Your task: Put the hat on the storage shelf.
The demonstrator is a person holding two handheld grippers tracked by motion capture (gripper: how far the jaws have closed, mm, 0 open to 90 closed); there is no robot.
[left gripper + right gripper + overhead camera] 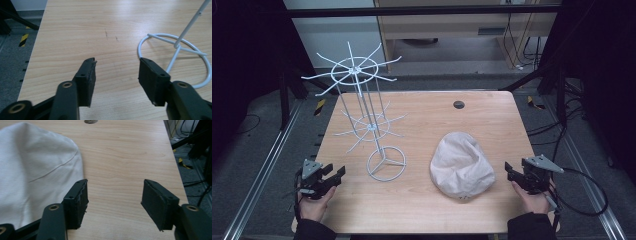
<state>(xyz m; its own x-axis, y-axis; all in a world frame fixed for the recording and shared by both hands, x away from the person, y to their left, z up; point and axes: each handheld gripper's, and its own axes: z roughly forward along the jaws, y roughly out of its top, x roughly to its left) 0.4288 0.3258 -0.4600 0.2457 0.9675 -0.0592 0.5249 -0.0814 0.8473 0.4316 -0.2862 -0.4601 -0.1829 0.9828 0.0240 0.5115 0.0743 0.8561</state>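
High view shows the table (422, 210) carrying a white wire rack (371, 117) at left and a beige cap (461, 167) at right, well apart. The left gripper (337, 175) and right gripper (510, 171) hover at the near corners, jaws wide apart and empty. Judged next step: approach the cap's edge low and pinch fabric only, keeping clear of the rack's arms.

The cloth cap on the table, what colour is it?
Off-white cap, plain; the right gripper view shows it best.

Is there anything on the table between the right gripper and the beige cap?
Nothing visible. The right gripper, jaws open, sits just right of the cap, with bare table between them. The wire rack stands on the cap's far side.
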